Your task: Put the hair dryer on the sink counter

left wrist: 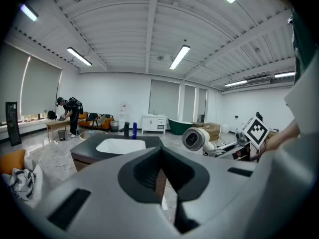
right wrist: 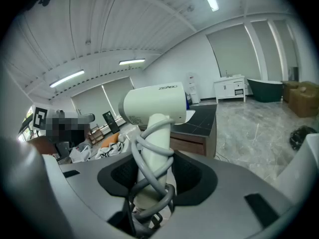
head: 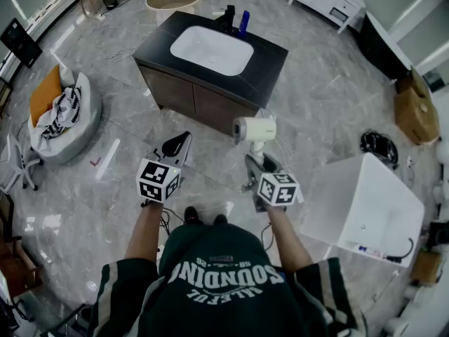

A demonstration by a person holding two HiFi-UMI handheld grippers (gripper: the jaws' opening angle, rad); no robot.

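The white hair dryer [head: 254, 128] is held upright in the air, barrel on top, with its cord wound round the handle. It hangs over the floor, just short of the dark sink worktop [head: 270, 72]. The right claw [head: 255, 160] is clamped on the handle, its jaws set wide. The left claw [head: 176, 146] is alongside, jaws together and empty. A blue bottle [head: 243, 22] stands at the worktop's far edge.

Shirt [head: 224, 286]: dark green, white lettering.
Sleeves [head: 116, 286]: green-and-white stripes, either side of shirt.
Shoes [head: 190, 216]: dark, just above shirt.
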